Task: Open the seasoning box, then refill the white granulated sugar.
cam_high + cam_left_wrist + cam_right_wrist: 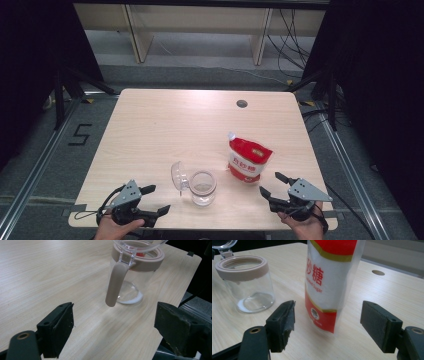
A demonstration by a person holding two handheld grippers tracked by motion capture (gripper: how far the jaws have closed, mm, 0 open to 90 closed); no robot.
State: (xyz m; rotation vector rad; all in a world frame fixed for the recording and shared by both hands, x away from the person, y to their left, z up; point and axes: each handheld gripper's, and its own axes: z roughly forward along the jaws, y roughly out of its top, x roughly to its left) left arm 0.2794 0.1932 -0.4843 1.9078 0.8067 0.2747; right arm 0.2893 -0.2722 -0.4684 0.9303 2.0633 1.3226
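The left gripper (156, 199) is open wide and holds nothing, and it points at the handle (115, 285) of the glass jar (203, 188), which stands near the front edge of the table (150, 130). The right gripper (274, 184) is open wide too, also holding nothing, and the sugar bag (329, 280) stands upright just in front of it, between its jaws but not touching them. The bag stands to the right of the jar, close by but apart. I think a few things could go wrong here. The bag is soft and tall, so a push from one jaw could tip it over before the other jaw meets it. If the squeeze is too hard near the top, sugar might puff out of the spout (231, 135). The jar is smooth glass and its clear lid (177, 175) hangs open on one side, so a bump on the handle could slide it or knock it down, and it stands close to the table edge. There is already a little white sugar in the bottom of the jar. Counting now: one jar, one lid, one handle, one sugar bag, one table, two grippers, and two hands holding them.
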